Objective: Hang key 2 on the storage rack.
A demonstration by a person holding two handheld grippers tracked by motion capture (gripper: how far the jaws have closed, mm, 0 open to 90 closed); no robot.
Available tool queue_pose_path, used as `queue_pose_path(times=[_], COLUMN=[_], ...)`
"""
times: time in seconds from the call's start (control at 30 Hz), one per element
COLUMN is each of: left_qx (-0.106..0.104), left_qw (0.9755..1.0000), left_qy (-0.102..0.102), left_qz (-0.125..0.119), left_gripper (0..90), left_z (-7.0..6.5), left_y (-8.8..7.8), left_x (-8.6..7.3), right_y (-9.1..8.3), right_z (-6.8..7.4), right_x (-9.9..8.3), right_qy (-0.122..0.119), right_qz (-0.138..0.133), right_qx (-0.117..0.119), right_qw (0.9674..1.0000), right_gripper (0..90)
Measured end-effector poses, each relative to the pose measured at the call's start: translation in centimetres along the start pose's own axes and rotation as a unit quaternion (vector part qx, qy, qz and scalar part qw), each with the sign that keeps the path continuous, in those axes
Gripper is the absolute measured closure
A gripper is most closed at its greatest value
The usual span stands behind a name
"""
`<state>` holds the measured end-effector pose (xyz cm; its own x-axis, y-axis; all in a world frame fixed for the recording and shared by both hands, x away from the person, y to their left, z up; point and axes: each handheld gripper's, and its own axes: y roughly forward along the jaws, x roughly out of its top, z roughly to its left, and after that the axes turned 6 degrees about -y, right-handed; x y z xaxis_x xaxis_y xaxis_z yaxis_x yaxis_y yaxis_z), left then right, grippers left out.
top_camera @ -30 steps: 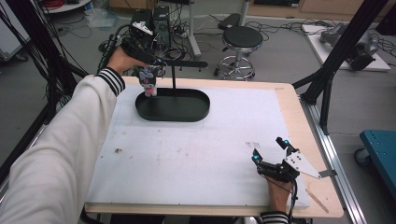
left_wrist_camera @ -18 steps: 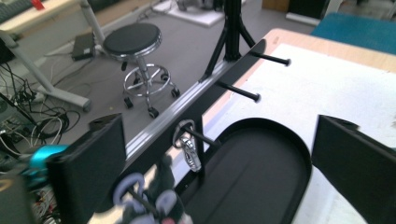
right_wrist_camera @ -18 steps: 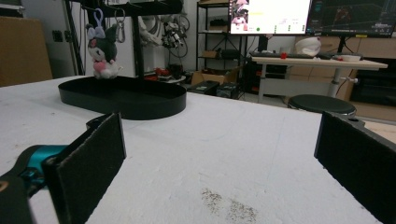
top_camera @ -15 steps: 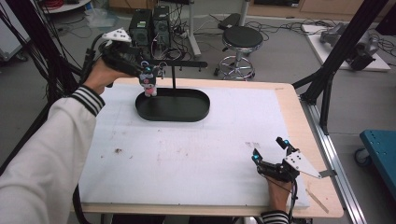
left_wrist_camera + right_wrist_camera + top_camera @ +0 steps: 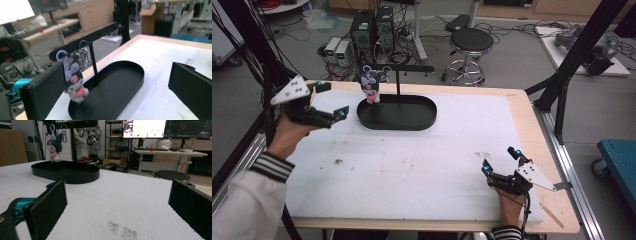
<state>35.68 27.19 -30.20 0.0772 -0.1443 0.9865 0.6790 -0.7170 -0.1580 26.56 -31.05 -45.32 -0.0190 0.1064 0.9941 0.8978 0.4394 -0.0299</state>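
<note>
Both tools open, hands apart

Left tool held raised at far left, jaws wide and empty, just opened. Right tool low at near right, jaws spread, empty, pointing forward.

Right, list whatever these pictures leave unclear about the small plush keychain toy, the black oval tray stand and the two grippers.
- Small black-and-white plush keychain toy: in the left gripper view its left edge is hidden behind that gripper's near jaw.
- Toy's purple loop: too small in the high view to tell how it hooks on the rail.
- Black oval tray: near end cut off by the bottom edge, left gripper view.
- Right gripper: the hand hides its body's underside, high view.
</note>
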Motion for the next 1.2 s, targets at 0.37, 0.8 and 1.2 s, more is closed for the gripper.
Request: queue_pose_path(times=[0.37,0.8,1.2], left_qx=[0.040,0.065,0.077], left_qw=[0.9975,0.9919,0.9903], left_qy=[-0.051,-0.077,-0.098], left_qz=[-0.030,-0.077,-0.062], left_gripper=[1.7,1.7,1.7], left_z=[-2.2,-3.8,-4.1], left_y=[-4.4,-5.5,-4.9], left_x=[-8.0,-12.8,-15.7], right_y=[0.0,0.0,0.0], right_z=[0.1,0.1,0.1], right_x=[0.0,0.0,0.0], right_qy=[-0.003,-0.001,-0.003], right_qz=[0.000,0.002,0.001], right_qx=[0.000,-0.002,-0.004], right_qw=[1.0000,1.0000,1.0000], right_gripper=[1.2,1.3,1.3])
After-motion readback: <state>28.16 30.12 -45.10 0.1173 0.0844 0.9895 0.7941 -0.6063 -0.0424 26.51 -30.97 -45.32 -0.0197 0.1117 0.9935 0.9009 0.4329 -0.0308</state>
